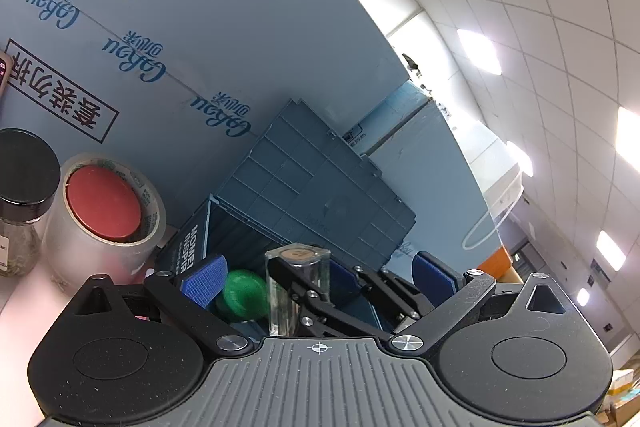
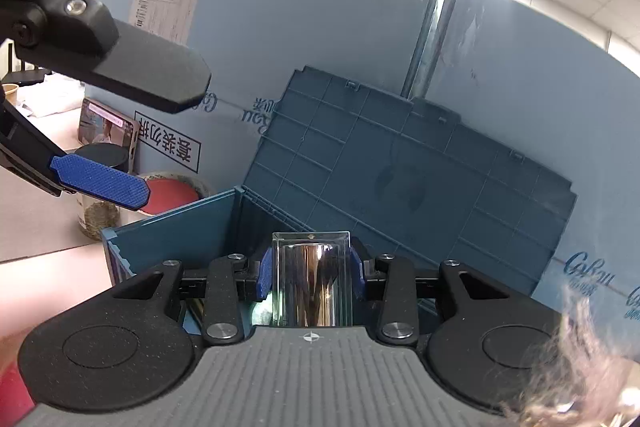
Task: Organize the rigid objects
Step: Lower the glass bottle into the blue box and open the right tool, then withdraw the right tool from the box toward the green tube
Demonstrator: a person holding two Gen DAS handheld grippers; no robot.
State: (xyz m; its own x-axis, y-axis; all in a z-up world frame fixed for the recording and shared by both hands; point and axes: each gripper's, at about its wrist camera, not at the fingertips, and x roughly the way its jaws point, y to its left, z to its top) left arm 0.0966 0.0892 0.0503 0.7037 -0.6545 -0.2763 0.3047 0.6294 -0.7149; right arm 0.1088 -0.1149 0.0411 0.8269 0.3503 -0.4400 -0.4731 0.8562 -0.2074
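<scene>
The right gripper [image 2: 311, 277] was clamped on a clear square-sided bottle [image 2: 310, 279] with a metallic core, held upright over the open blue storage box [image 2: 176, 231], whose lid [image 2: 400, 179] leaned back against a pale blue carton [image 2: 300, 27]. The left gripper [image 1: 318, 275] stood with its blue pads [image 1: 204, 279] wide apart around nothing, just beside the bottle. A green object [image 1: 240, 293] apparently lay inside already. A tape roll [image 1: 108, 211] and a black-capped jar [image 1: 20, 203] waited outside on the tabletop [image 2: 36, 219], so the sorting looked partly done.
</scene>
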